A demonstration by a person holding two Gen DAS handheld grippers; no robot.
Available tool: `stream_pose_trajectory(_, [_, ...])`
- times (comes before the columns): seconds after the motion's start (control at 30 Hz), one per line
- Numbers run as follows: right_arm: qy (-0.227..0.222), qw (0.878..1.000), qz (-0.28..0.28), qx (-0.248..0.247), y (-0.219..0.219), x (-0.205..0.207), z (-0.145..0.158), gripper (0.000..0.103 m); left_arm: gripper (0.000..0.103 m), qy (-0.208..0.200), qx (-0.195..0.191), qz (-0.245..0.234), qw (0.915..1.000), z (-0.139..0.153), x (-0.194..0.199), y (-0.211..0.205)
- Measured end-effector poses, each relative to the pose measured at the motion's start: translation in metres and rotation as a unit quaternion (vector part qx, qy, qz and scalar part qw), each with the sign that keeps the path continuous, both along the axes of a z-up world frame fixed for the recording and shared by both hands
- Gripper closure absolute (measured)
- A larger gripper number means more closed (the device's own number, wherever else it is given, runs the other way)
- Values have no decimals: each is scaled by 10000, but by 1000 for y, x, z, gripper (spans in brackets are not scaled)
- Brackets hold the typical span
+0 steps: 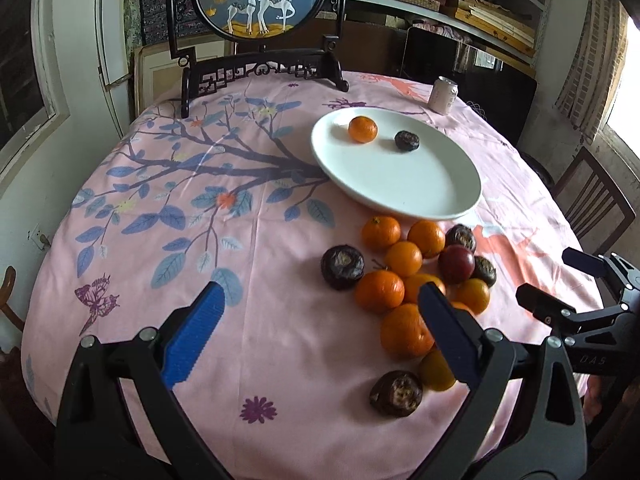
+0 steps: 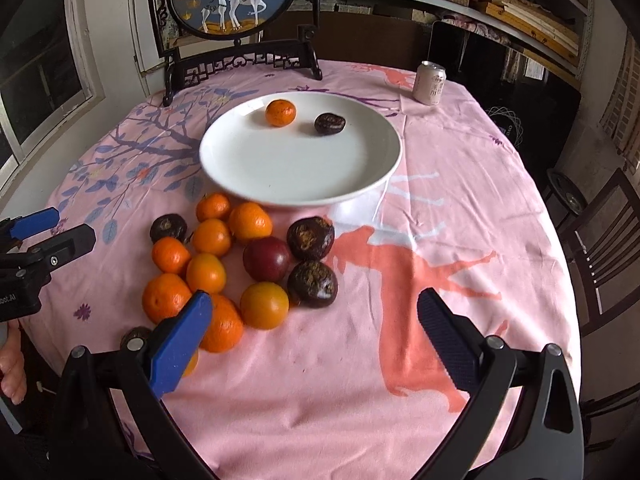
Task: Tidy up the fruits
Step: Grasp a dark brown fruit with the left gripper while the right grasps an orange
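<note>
A white plate (image 1: pixel 420 192) (image 2: pixel 248 168) holds one orange (image 1: pixel 362 129) (image 2: pixel 280 112) and one dark passion fruit (image 1: pixel 407 141) (image 2: pixel 329 123). In front of it lies a pile of several oranges (image 1: pixel 379 291) (image 2: pixel 264 305) and dark passion fruits (image 1: pixel 343 267) (image 2: pixel 312 283) on the pink tablecloth. My left gripper (image 1: pixel 320 304) is open and empty above the cloth, left of the pile. My right gripper (image 2: pixel 316 312) is open and empty, just right of the pile's near end; it also shows in the left wrist view (image 1: pixel 556 284).
A drink can (image 1: pixel 443 95) (image 2: pixel 429 82) stands at the far right of the table. A framed deer screen (image 1: pixel 262 20) (image 2: pixel 236 16) stands at the far edge. Wooden chairs (image 2: pixel 600 240) are beside the table on the right.
</note>
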State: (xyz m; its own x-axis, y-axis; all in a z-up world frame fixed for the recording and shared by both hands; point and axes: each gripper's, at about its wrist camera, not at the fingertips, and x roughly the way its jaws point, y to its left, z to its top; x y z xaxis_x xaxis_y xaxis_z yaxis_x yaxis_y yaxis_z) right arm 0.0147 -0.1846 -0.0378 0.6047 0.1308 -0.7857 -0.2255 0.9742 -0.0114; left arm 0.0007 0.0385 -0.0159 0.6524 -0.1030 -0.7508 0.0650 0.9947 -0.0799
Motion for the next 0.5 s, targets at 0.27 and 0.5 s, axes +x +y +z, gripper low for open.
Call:
stream_pose_trajectory(0.27, [216,9981,211,529,-5,-1,-27,43,4,309,-77,116,9994,-22,-18,13])
stream_pose_trajectory(0.5, [550,9948,443,729,4,10,-41,47,4,389,38,49,9992,-27,-25,8])
